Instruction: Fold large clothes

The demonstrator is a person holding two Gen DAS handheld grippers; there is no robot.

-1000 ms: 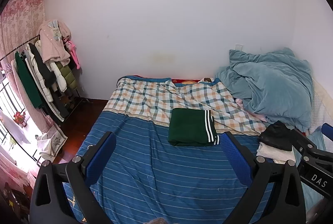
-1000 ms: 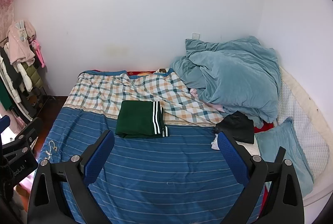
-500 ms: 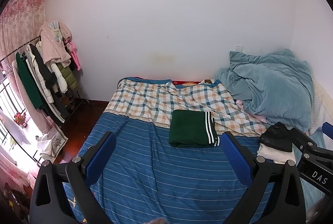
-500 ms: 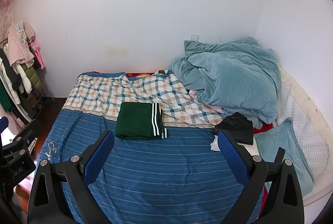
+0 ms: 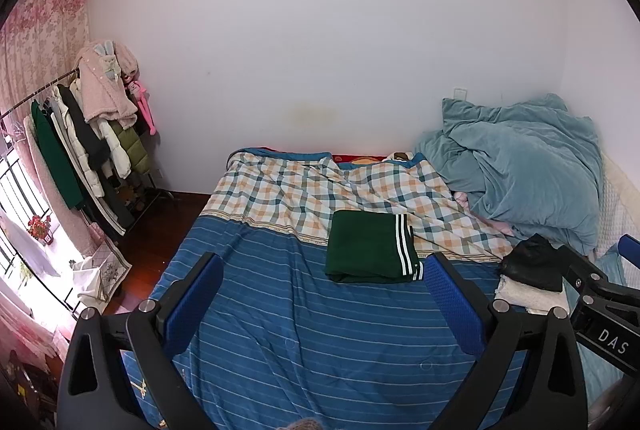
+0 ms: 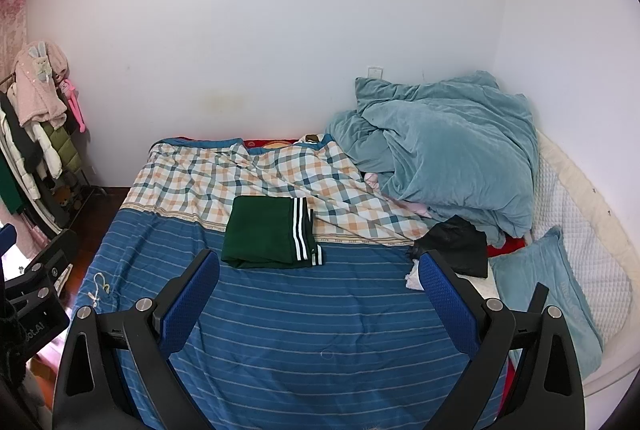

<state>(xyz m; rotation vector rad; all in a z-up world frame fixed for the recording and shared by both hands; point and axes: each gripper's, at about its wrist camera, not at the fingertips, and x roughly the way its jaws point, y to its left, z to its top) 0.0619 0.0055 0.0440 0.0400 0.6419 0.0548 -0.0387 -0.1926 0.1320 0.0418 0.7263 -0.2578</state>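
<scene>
- We hold the left tongs (image 5: 320,294) and the right tongs (image 6: 318,290) above the near end of the bed (image 6: 280,350), each with its blue pads spread wide and nothing between them.
- The folded dark green garment with white stripes (image 6: 272,236) lies flat on the blue striped sheet (image 6: 300,330), its far edge touching the plaid orange-and-teal blanket (image 6: 248,178); we judge this piece already folded.
- A loose black garment (image 6: 456,246) sits on a white folded cloth (image 5: 528,296) at the right side of the bed, just beside the heaped teal-blue duvet (image 6: 448,146); we judge it the likely next piece.
- Risk: reaching right for the black garment, the tongs may catch the white cloth beneath it, or a fold of the duvet, and drag both along.
- Risk: spreading a large garment on the striped sheet may sweep across the green stack and undo its fold, since the stack occupies the middle of the bed.
- Risk: the soft mattress gives under pressure, so a pinch from above may gather the sheet together with the garment.
- Risk: black cloth shows few creases, so seams and corners are hard to pick out and a grip may land off the edge.
- Risk: the right tongs appear at the right margin of the left wrist view (image 5: 600,294), so the two tools stand near enough to collide if both turn inward.
</scene>
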